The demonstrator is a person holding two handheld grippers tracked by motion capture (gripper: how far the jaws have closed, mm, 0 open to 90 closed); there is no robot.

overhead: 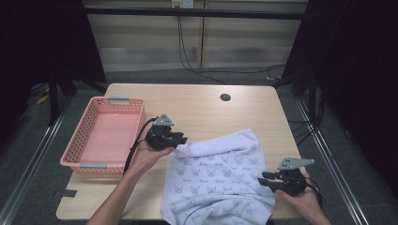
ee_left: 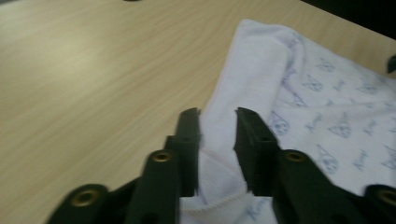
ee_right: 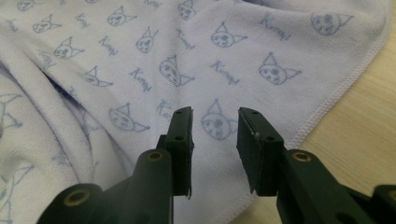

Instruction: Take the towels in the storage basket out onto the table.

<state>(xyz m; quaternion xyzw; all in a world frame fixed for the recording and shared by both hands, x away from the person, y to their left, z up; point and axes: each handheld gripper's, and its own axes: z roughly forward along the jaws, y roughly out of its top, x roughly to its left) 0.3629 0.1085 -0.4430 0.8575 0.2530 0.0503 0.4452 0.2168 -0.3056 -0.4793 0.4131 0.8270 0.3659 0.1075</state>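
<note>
A white towel (overhead: 217, 180) printed with small blue cat faces lies rumpled on the near right part of the wooden table (overhead: 202, 112), its front edge hanging over the table's edge. My left gripper (overhead: 180, 139) stands at the towel's far left corner. In the left gripper view the towel's folded white edge (ee_left: 261, 60) runs between the open jaws (ee_left: 217, 113), and the pads do not press on it. My right gripper (overhead: 264, 180) is at the towel's right edge, pointing left. In the right gripper view its jaws (ee_right: 215, 111) stand open just above the printed cloth (ee_right: 187, 56).
A pink plastic basket (overhead: 79, 133) with nothing in it stands at the table's left side, close to my left hand. A round cable hole (overhead: 225, 97) sits near the far edge. Bare wood (ee_left: 93, 70) stretches beyond the towel. Dark floor and cables lie behind the table.
</note>
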